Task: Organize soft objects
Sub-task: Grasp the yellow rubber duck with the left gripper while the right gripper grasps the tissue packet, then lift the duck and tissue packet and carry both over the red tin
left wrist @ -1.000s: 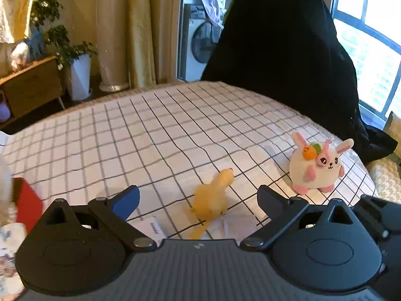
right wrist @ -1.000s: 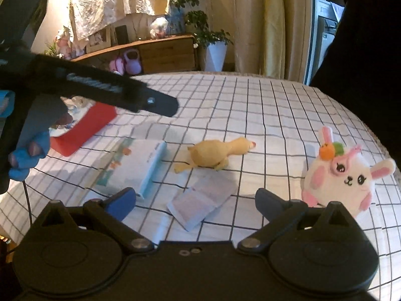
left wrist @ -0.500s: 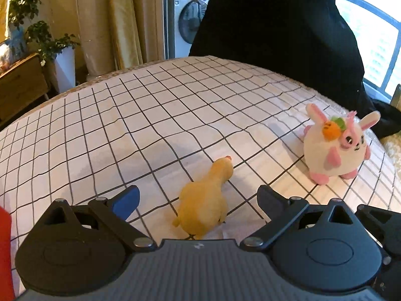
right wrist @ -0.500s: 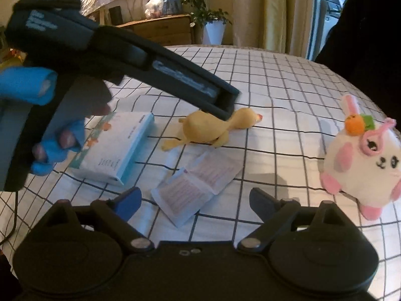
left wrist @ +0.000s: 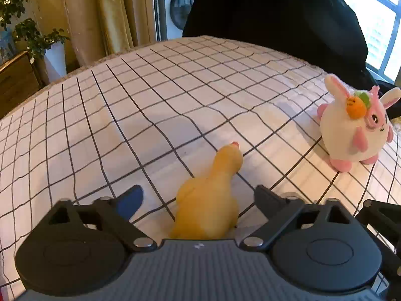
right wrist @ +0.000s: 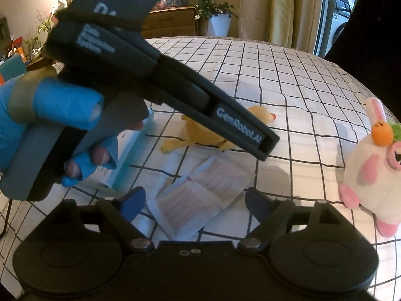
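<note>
A soft yellow duck (left wrist: 210, 195) lies on the checked cloth, head pointing away. My left gripper (left wrist: 198, 198) is open, its fingers on either side of the duck's body, not touching it. In the right wrist view the duck (right wrist: 255, 115) is partly hidden behind the left gripper's body (right wrist: 175, 95). A round white and pink bunny plush (left wrist: 351, 128) stands upright to the right; it also shows in the right wrist view (right wrist: 373, 170). My right gripper (right wrist: 195, 200) is open and empty above a folded paper leaflet (right wrist: 203, 195).
A white and teal box (right wrist: 125, 168) lies left of the leaflet, partly behind the gloved hand. A person in black (left wrist: 275, 12) stands at the table's far edge. Checked cloth (left wrist: 150, 113) covers the table. Potted plant and wooden cabinet stand behind.
My left gripper has moved forward and down over the duck, which now sits between its fingers. My right gripper has shifted a little closer to the leaflet.
</note>
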`<act>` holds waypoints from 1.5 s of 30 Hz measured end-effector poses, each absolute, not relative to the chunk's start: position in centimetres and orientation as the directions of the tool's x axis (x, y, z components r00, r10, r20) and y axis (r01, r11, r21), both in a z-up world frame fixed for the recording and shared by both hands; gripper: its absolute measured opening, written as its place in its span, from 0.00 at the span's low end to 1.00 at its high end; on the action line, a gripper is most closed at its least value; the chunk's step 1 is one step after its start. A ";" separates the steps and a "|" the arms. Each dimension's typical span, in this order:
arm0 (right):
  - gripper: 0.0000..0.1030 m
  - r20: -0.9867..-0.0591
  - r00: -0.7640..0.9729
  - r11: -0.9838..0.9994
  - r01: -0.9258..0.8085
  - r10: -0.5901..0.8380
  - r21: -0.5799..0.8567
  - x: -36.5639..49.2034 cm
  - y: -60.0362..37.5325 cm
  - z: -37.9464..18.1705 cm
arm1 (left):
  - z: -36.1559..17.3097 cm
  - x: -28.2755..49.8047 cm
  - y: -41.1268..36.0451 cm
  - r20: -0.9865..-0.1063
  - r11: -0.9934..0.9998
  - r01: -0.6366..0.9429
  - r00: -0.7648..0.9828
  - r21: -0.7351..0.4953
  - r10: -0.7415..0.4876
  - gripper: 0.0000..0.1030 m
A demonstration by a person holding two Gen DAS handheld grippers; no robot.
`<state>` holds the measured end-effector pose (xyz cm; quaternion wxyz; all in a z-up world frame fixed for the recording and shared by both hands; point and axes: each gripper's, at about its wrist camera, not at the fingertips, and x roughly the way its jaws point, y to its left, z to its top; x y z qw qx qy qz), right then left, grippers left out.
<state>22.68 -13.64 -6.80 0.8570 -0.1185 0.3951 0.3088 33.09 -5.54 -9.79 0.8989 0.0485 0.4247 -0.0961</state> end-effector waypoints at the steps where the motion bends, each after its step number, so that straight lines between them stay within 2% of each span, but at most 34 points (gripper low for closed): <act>1: 0.82 -0.750 0.497 0.779 -0.626 0.437 0.039 22.6 -13.7 -6.7 | -9.9 33.1 -5.5 -0.775 0.977 0.214 0.618 0.005 -0.131 0.83; 5: 0.81 -0.745 0.501 0.770 -0.637 0.441 0.027 22.7 -13.5 -6.9 | -10.2 33.0 -5.4 -0.771 0.976 0.215 0.625 0.015 -0.126 0.71; 8: 0.78 -0.738 0.512 0.772 -0.636 0.439 0.018 22.5 -13.7 -6.9 | -10.1 33.0 -5.2 -0.767 0.978 0.208 0.628 0.004 -0.131 0.60; 10: 0.76 -0.736 0.519 0.774 -0.633 0.435 0.011 22.4 -13.7 -6.8 | -10.0 33.0 -5.1 -0.764 0.978 0.207 0.631 -0.002 -0.135 0.48; 13: 0.70 -0.735 0.528 0.781 -0.624 0.425 0.003 22.5 -13.9 -6.8 | -9.9 33.0 -5.0 -0.761 0.978 0.208 0.633 -0.007 -0.141 0.38; 24: 0.41 -0.730 0.535 0.798 -0.602 0.424 0.023 23.5 -14.7 -6.6 | -9.1 32.5 -4.9 -0.756 0.981 0.192 0.637 -0.030 -0.148 0.33; 34: 0.27 -0.703 0.571 0.812 -0.583 0.423 0.015 23.7 -15.7 -6.1 | -7.7 31.1 -3.7 -0.746 0.987 0.154 0.652 -0.046 -0.137 0.33; 38: 0.15 -0.690 0.579 0.806 -0.592 0.436 0.013 22.8 -15.7 -5.6 | -7.0 30.4 -3.1 -0.741 0.989 0.143 0.658 -0.050 -0.132 0.33; 45: 0.02 -0.667 0.600 0.800 -0.600 0.442 -0.009 21.8 -15.4 -4.6 | -5.7 28.6 -2.0 -0.729 0.991 0.118 0.673 -0.060 -0.125 0.33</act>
